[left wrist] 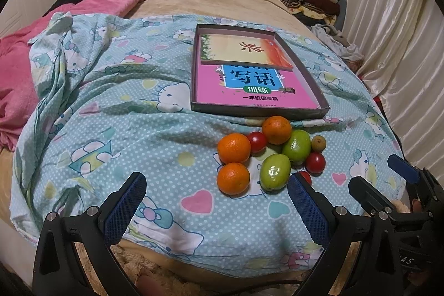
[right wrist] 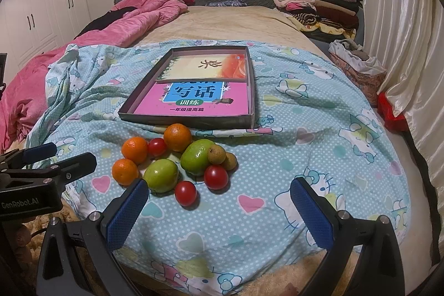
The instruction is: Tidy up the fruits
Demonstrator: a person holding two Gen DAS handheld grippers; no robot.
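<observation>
Fruits (right wrist: 177,165) lie clustered on the cartoon-print sheet (right wrist: 305,157), just at six o'clock of the shallow box (right wrist: 254,90) holding two books. Left gripper (left wrist: 213,210) and right gripper (right wrist: 219,212) hover near the pile, each with fingers spread wide, holding nothing.

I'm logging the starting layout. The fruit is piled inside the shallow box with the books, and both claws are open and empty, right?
Not quite. The fruit pile lies on the patterned sheet, in front of the shallow box, which holds only books; the right wrist view shows it. The left claw and right claw are indeed open and empty.
</observation>
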